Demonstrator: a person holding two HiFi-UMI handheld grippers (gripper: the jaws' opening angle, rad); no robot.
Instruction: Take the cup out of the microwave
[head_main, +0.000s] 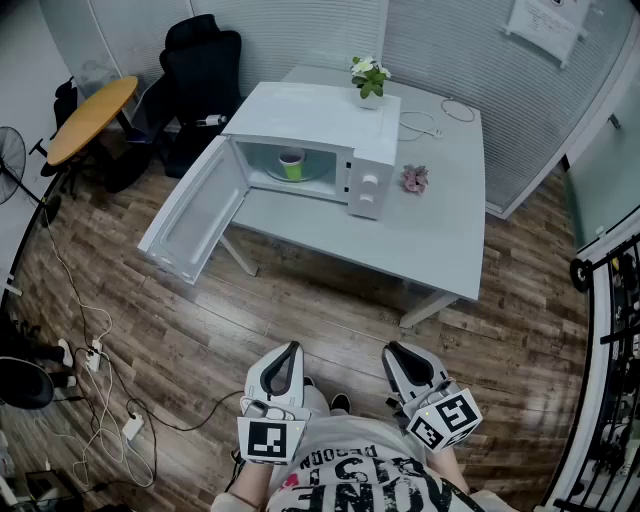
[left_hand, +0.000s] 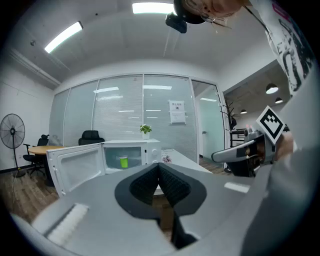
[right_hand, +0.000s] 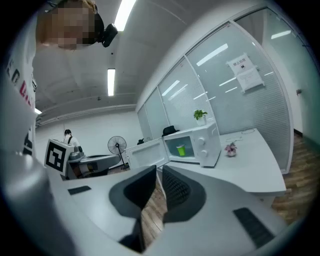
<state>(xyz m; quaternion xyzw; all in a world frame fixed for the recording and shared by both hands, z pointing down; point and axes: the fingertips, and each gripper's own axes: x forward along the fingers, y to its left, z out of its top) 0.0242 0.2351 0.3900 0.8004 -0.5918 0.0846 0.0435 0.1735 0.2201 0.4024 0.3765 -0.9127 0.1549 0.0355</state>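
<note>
A white microwave (head_main: 312, 112) stands on the white table (head_main: 440, 230) with its door (head_main: 195, 215) swung wide to the left. Inside, a green cup (head_main: 291, 165) sits upright on the turntable; it also shows in the left gripper view (left_hand: 123, 161) and the right gripper view (right_hand: 180, 150). Both grippers are low, close to the person's body and well short of the table. My left gripper (head_main: 291, 352) (left_hand: 158, 164) is shut with nothing in it. Level beside it, my right gripper (head_main: 396, 354) (right_hand: 159, 167) has its jaws together and holds nothing.
A potted plant (head_main: 369, 78) stands on the microwave's far corner. A pink flower (head_main: 414, 179) and a white cable (head_main: 440, 115) lie on the table to its right. A black chair (head_main: 200, 60), a round wooden table (head_main: 90, 118) and floor cables (head_main: 100, 400) are at the left.
</note>
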